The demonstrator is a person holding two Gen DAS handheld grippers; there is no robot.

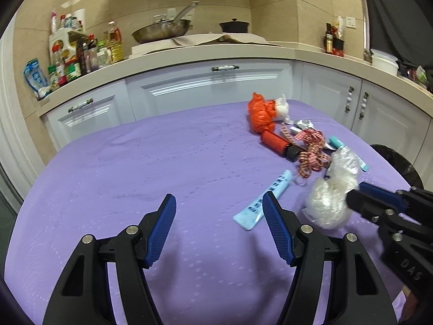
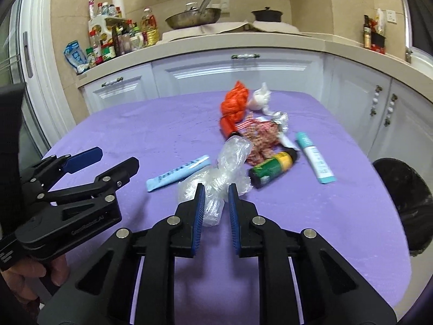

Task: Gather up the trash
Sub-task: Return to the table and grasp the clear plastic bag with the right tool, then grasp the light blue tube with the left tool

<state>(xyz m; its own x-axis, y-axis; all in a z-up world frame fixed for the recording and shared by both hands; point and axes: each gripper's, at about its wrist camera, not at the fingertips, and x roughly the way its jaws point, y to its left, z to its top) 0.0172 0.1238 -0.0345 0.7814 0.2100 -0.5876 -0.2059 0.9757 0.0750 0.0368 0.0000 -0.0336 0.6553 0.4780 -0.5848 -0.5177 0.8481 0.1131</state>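
Your left gripper (image 1: 219,233) fills the bottom of the left wrist view, its blue pads wide apart with only the purple tablecloth (image 1: 135,168) between them. Just past its right-hand finger lies a pale blue tube (image 1: 263,200). To the right, your right gripper (image 1: 354,195) reaches in from the edge with crumpled clear plastic wrap (image 1: 333,189) at its tips. Beyond sits the rest of the litter — an orange bag (image 1: 261,111), red checked ribbon (image 1: 311,151), a foil wrapper (image 1: 304,124). A black-lined trash bin (image 1: 400,162) shows past the table's right edge; you cannot tell what is in it. On the counter behind stand a steel pan (image 1: 162,31) and a dark pot (image 1: 234,25).

Closest in the right wrist view, the right gripper (image 2: 215,203) has its jaws drawn narrow around the clear plastic wrap (image 2: 216,184) — the left pad touches it, but whether the right pad presses is unclear. A green and yellow can (image 2: 272,169) lies just behind the wrap, a white and teal tube (image 2: 315,157) to its right, the pale blue tube (image 2: 178,173) to the left. The left gripper (image 2: 116,159) stands open at the left, held by a hand (image 2: 24,276). The trash bin (image 2: 406,197) sits low at the right, its inside hidden.
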